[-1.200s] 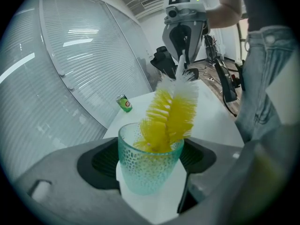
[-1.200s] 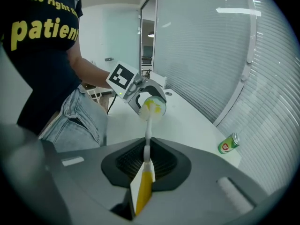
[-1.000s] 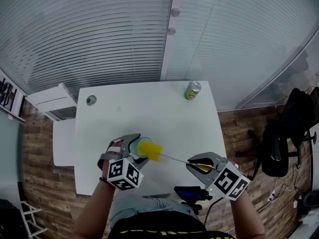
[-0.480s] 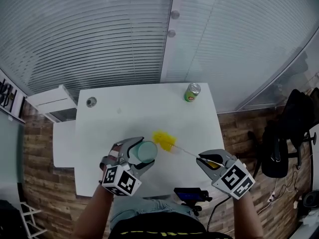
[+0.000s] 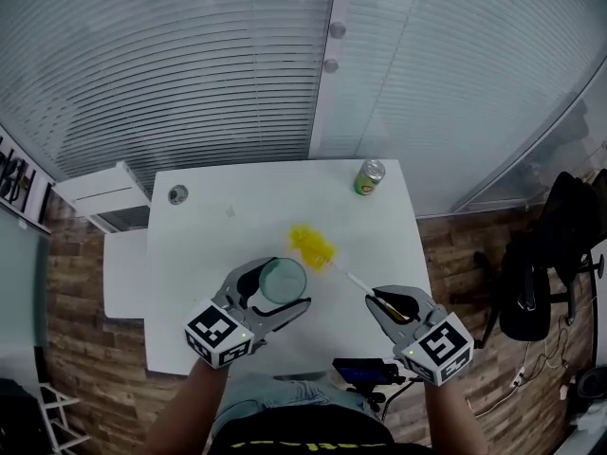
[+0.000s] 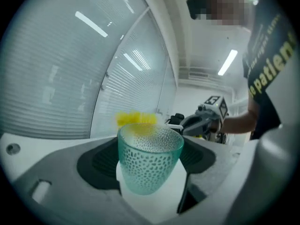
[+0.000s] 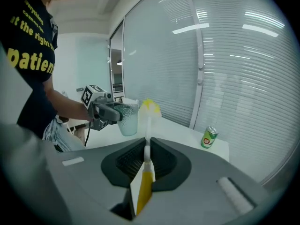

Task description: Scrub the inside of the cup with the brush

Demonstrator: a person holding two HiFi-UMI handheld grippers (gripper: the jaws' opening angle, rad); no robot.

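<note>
Pulled out of the cup (image 5: 283,279) since a second ago, the brush (image 5: 314,245) now has its yellow bristle head clear of the rim, just beside the cup on the side away from the person and above the white table (image 5: 213,230); the cup has come up and rolled mouth-up; the left gripper (image 5: 276,287) grasps it with its jaws spread wide on either side of the textured teal wall, holding it above the table's near part; the right gripper (image 5: 378,300) is clenched on the brush, its jaws nearly together on the thin white stem where this meets the yellow handle, the stem running from there up towards the cup; a green can (image 5: 369,176) stands at the table's far corner, well apart from both grippers.
</note>
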